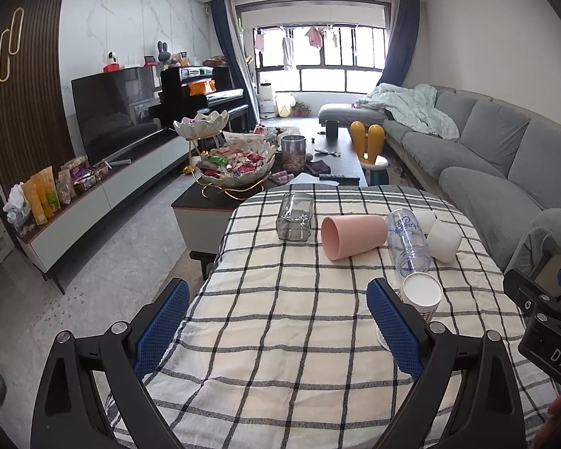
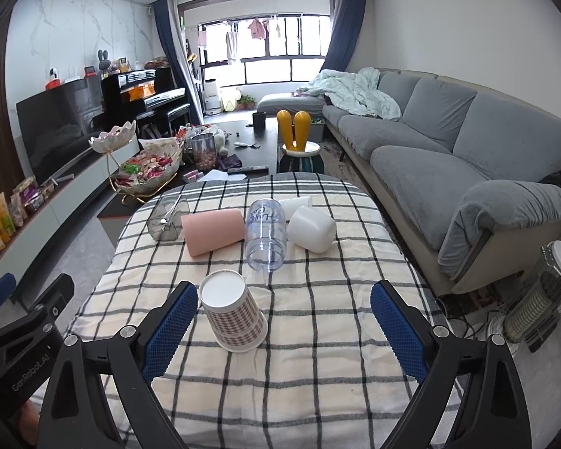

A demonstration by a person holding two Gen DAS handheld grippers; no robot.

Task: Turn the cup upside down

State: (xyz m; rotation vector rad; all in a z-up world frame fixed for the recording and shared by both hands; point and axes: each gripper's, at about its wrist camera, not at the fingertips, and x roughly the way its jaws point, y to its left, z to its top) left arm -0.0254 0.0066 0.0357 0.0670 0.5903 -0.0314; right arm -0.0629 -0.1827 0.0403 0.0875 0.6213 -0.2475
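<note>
Nearest the cameras, both grippers are held above the near edge of a table covered by a checked cloth (image 2: 318,336). The left gripper (image 1: 278,331) is seen with its blue-padded jaws spread wide and nothing between them. The right gripper (image 2: 284,331) is likewise held with its jaws wide apart, gripping nothing.

Between the right gripper's fingers, close to its left pad (image 2: 172,327) though contact cannot be judged, a plaid paper cup (image 2: 232,312) is stood upside down on the cloth, its white base facing up. In the left wrist view the same cup (image 1: 420,295) is seen just beyond the left gripper's right finger.

Farther along the cloth, a row of vessels is laid on their sides. A clear plastic tumbler with blue lettering (image 2: 265,234) is placed in the middle, its mouth turned toward the cameras. A pink cup (image 2: 213,232) is laid just to its left, touching or nearly touching it, and a grey tinted square glass (image 2: 167,220) lies beside that. To the tumbler's right a white cup (image 2: 312,228) is laid, with a second white cup (image 2: 297,202) partly hidden behind it.

Beyond the table, a tiered bowl of sweets (image 2: 149,172) is seen on a dark coffee table, and a grey sofa (image 2: 467,157) is set along the right.
</note>
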